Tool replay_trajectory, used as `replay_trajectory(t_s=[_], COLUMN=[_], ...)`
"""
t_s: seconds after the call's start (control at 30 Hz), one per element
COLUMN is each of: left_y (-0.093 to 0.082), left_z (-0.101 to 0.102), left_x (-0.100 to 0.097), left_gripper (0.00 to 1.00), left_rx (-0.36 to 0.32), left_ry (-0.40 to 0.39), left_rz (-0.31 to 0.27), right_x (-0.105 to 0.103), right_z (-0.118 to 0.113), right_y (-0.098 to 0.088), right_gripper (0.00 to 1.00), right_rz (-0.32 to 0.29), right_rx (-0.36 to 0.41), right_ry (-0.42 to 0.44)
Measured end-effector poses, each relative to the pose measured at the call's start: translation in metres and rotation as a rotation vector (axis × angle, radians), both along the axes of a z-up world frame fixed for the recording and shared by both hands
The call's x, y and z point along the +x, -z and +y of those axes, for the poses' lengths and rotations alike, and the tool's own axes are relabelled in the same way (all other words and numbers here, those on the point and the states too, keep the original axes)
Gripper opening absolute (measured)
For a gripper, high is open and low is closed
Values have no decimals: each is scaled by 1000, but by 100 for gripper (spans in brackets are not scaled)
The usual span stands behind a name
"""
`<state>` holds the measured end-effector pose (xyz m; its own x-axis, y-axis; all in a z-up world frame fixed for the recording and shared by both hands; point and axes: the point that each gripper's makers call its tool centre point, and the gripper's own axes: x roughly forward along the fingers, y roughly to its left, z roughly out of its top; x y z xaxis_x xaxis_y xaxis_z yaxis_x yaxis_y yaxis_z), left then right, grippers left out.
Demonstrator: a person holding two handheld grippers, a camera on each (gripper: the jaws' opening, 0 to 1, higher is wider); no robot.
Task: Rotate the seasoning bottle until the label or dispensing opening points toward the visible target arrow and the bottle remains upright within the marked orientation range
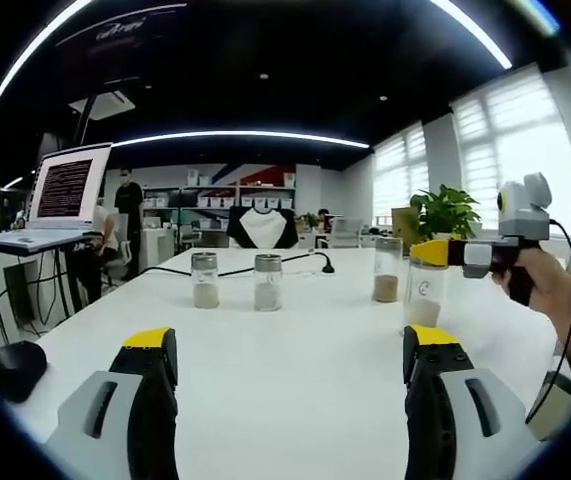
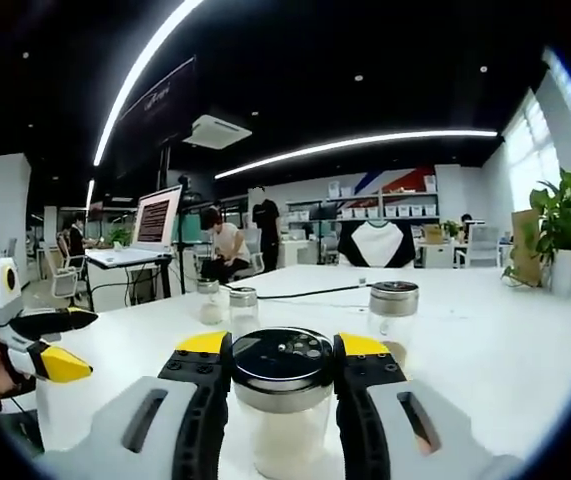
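Left gripper view: left gripper (image 1: 290, 375), jaws wide apart and holding nothing, above the white table (image 1: 295, 350); three other shakers (image 1: 268, 282) stand farther off. Right gripper view: right gripper (image 2: 283, 362) clamps the seasoning bottle (image 2: 283, 400) below its black perforated lid, upright at the table's near edge.

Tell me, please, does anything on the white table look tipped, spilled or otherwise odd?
Nothing stands out. The clear glass seasoning bottle with a dark lid stands upright between the right gripper jaws; the three other glass bottles also stand upright, with no spill on the white table.
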<state>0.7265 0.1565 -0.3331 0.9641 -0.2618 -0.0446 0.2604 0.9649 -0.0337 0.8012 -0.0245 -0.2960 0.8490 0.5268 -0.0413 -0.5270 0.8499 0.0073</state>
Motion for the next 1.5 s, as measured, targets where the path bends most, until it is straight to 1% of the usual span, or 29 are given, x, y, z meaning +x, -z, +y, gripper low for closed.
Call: replay_trajectory(t_s=[0.23,0.43,0.5,0.57,0.67,0.77,0.9,1.1,1.5], left_y=[0,-1,-1,-1,-2,-2,-1,-2,0], left_z=[1,1,2,3,3,3,2,3,4], left_x=[0,0,0,0,-1,-1,-1,-1,0], left_gripper=[99,98,98,98,98,98,98,98,98], left_rx=[-3,-7,-6,-8,-6,-6,-8,-10,-11], left_ry=[-2,0,-4,-6,-8,-7,-4,-6,-10], left_rz=[-1,1,0,2,-2,-1,3,-1,6], right_x=[1,2,2,2,2,2,1,1,0], right_z=[0,-2,-3,-4,-4,-6,-6,-8,-8], right_y=[0,0,0,0,1,1,3,3,2], right_gripper=[39,39,39,39,39,39,39,39,39], right_rz=[-3,-2,-3,-3,-2,-8,-11,-6,-6], right_rx=[-2,-2,-7,-31,-27,-38,-45,-49,-44], right_ry=[58,89,118,152,167,211,242,273,282])
